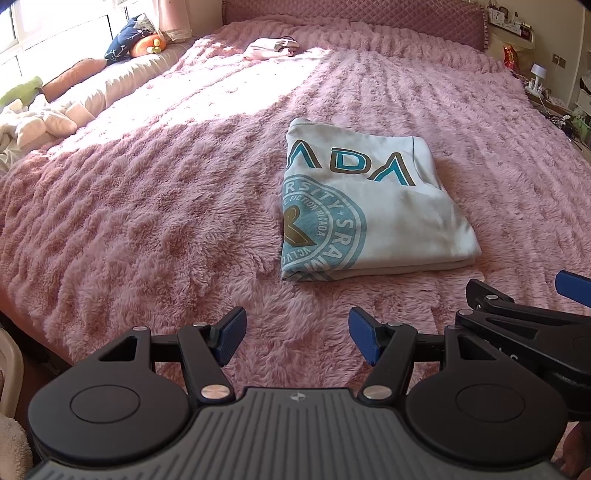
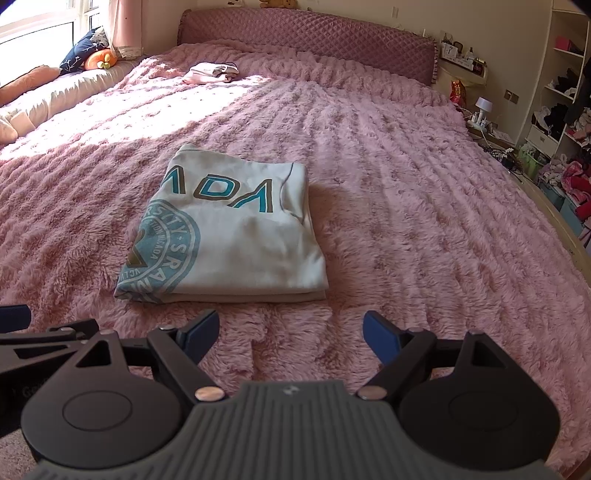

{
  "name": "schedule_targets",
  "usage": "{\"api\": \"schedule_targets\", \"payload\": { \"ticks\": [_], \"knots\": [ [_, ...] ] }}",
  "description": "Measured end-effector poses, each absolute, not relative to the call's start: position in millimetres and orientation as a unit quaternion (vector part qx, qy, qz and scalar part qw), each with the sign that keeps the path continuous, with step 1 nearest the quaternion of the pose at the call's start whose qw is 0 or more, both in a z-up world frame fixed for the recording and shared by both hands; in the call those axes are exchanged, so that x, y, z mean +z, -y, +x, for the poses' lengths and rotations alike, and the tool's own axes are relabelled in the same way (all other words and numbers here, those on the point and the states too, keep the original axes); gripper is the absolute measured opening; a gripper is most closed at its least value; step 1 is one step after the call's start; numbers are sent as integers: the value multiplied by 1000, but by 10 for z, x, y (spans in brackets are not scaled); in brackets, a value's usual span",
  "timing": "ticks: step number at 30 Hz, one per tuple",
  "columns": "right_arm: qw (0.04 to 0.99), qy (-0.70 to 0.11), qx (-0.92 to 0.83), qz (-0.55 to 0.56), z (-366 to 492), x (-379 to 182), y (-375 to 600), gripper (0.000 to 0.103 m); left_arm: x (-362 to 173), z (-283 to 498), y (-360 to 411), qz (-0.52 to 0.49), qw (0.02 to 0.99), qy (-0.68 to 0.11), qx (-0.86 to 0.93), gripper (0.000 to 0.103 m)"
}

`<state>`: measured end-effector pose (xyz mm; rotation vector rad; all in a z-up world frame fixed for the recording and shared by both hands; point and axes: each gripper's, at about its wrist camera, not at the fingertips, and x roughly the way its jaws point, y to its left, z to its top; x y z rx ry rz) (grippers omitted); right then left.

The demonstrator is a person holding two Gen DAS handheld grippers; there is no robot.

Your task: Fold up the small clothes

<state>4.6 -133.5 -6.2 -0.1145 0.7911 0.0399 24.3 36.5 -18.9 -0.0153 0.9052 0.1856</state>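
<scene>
A folded white T-shirt [image 1: 373,206] with teal lettering lies flat on the pink fuzzy bedspread [image 1: 147,221], right of centre in the left wrist view. The left gripper [image 1: 297,338] and right gripper [image 2: 290,338] hover at the bottom of their frames, both spread apart and empty, just short of the shirt's near edge.

We see a wide bed [image 2: 406,206] under a shaggy pink blanket, sunlit at its far left; a folded white T-shirt [image 2: 236,240] with teal lettering lies flat near us; a small pink folded garment [image 2: 208,73] lies far off, close to the quilted headboard [image 2: 306,35]; cushions [image 2: 83,55] line the left edge.
</scene>
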Motion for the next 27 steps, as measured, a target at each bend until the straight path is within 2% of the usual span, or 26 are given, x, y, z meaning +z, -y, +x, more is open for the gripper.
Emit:
{"api": "schedule_targets", "payload": {
  "ticks": [27],
  "knots": [
    [916, -397, 16, -56, 109, -127, 1356, 80, -243, 318, -343, -4, 890, -447, 90, 74]
  ]
}}
